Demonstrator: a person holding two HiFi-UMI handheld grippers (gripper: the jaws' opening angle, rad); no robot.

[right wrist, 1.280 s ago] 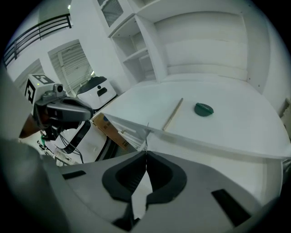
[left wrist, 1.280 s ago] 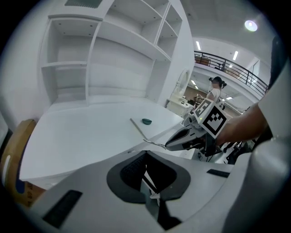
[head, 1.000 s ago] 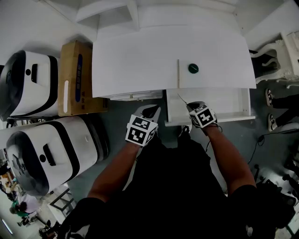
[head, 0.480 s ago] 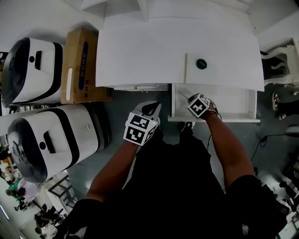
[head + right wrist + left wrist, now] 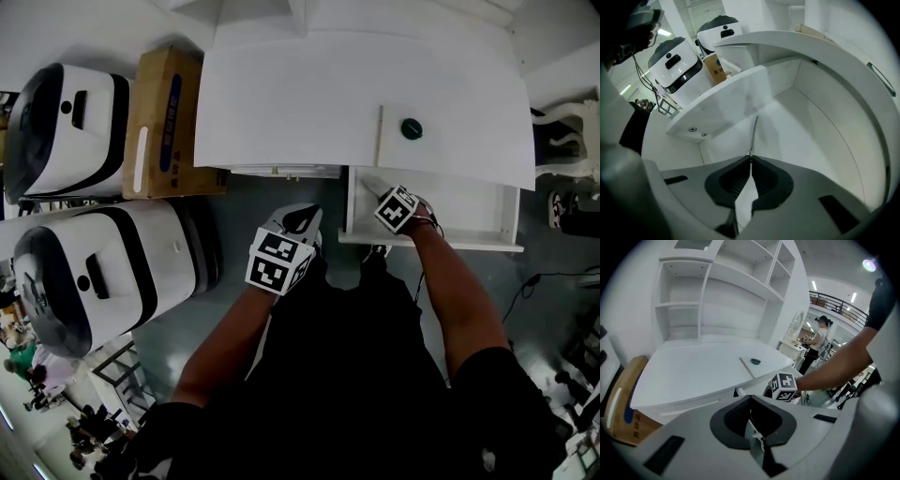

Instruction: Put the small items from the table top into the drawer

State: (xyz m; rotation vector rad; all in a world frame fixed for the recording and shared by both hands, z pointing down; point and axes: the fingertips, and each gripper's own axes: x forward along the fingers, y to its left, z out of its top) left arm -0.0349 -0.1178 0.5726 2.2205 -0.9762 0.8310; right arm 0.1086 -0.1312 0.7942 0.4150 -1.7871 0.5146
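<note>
Beyond 2 white-and-black machines (image 5: 103,277) and a cardboard box (image 5: 164,122) whose blue label is too small to read, the left gripper (image 5: 302,219) hangs closed and empty just off the desk top's (image 5: 300,103) front edge. A pale rod (image 5: 380,136) and a dark green disc (image 5: 411,128) lie near that edge's right end, above the open drawer (image 5: 469,214). In the drawer's left part the right gripper (image 5: 751,157) points down over the bare white floor, its jaws just easing apart yet pinching a thin stick (image 5: 754,133).

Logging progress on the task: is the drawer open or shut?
Open. The drawer stands pulled out from under the table top, its white floor exposed, and the right gripper reaches inside it.
</note>
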